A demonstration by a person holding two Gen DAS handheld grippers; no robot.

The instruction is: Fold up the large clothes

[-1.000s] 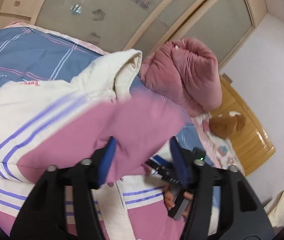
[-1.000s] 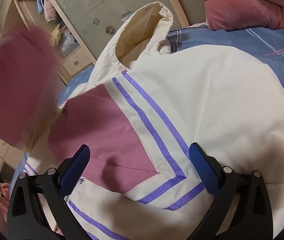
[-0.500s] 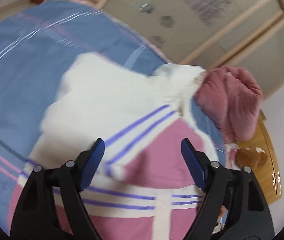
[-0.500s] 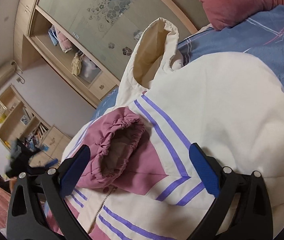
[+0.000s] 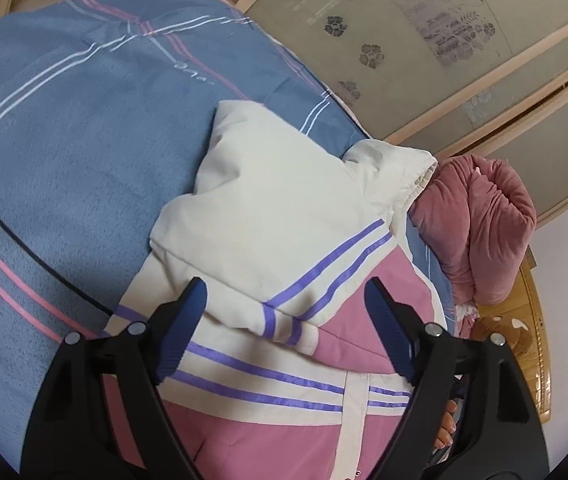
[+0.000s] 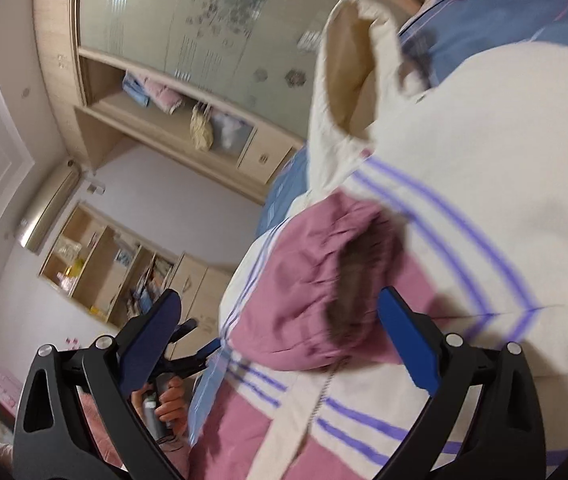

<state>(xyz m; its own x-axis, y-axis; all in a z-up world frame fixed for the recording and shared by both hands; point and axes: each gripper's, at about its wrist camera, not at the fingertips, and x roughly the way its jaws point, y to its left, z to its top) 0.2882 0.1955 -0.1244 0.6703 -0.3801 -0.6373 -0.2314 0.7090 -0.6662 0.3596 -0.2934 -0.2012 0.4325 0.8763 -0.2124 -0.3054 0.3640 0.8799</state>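
Your left gripper (image 5: 284,320) and right gripper (image 6: 279,332) gape wide, empty; jacket (image 5: 284,208) sleeves lie folded across, body fold remains.

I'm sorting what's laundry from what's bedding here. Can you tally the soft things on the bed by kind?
Jackets: 1, the cream-and-pink hooded jacket
Quilts or blankets: 1, the rolled pink quilt
Bed covers: 1, the blue striped sheet
Plush toys: 1, the brown plush toy
Total: 4

White stitched marks on the blue bedsheet (image 5: 83,128) are too small to read.
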